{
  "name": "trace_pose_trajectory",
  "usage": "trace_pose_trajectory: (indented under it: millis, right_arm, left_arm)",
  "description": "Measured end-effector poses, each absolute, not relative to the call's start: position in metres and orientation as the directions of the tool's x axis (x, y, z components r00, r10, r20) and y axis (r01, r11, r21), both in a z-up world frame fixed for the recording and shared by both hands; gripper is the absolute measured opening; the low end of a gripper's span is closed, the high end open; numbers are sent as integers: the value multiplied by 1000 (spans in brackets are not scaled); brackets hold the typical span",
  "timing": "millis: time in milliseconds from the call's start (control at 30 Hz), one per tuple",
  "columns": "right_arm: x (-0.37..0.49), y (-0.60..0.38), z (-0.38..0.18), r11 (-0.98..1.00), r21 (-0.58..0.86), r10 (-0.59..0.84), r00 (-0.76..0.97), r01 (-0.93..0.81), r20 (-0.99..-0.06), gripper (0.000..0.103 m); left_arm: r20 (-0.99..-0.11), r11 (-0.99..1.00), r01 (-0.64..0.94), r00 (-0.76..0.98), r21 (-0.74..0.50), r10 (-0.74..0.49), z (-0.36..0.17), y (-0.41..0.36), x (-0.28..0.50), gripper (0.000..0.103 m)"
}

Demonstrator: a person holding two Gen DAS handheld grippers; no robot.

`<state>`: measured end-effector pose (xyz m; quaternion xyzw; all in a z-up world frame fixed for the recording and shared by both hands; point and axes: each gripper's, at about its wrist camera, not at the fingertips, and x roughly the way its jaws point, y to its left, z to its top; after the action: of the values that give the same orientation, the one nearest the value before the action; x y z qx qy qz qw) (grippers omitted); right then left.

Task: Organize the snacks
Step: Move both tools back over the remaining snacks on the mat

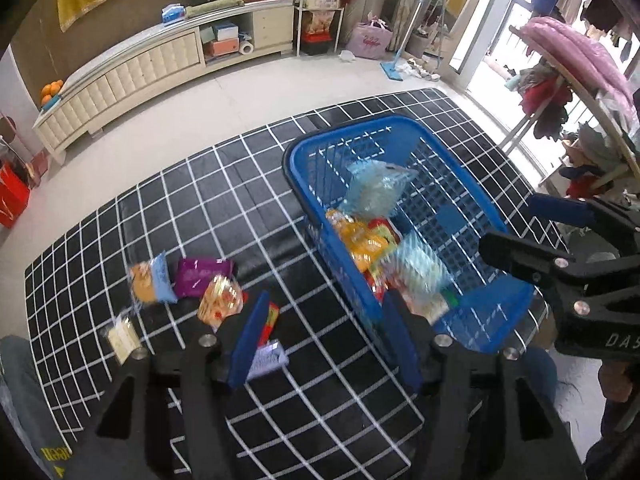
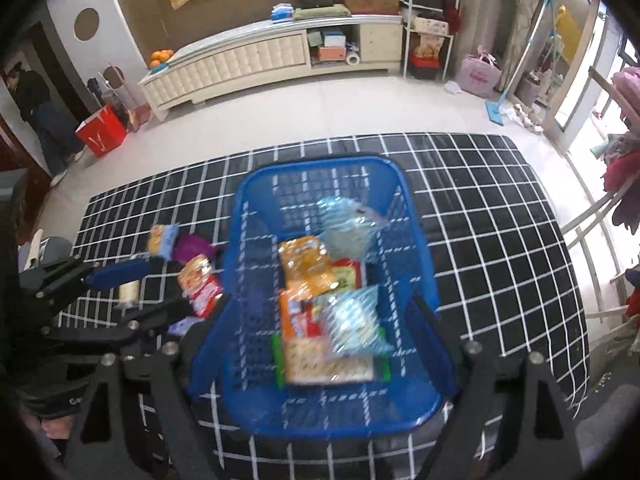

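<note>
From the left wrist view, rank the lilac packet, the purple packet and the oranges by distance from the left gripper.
1. Lilac packet, on the mat right by the left gripper.
2. Purple packet, farther up the mat, to the left.
3. Oranges, on the far cabinet's left end.

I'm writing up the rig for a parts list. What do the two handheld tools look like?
Both match: the left tool and right tool have black angular linkage arms with silver round pivot bolts and flat blue finger pads. The right one's black body carries pale lettering, partly cut off.
</note>
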<state>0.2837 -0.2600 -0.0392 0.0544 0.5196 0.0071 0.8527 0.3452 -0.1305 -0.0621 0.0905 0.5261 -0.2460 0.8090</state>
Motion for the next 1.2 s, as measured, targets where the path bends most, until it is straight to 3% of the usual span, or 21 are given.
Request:
trace_pose_trajectory:
  millis: [233, 633, 1200]
  right_arm:
    - [260, -220, -34, 988, 153, 128, 445, 20, -886, 87]
    - [268, -109, -50, 977, 171, 208, 395, -127, -895, 87]
    - [339, 26, -133, 948, 208, 264, 231, -240, -937, 87]
  left_arm:
    - [-884, 876, 472, 360, -101, -297, -48, -81, 307, 57]
    - [-888, 943, 320, 400, -96, -226, -61, 37, 292, 68]
    - [-939, 980, 146, 295, -139, -177, -146, 180, 331, 69]
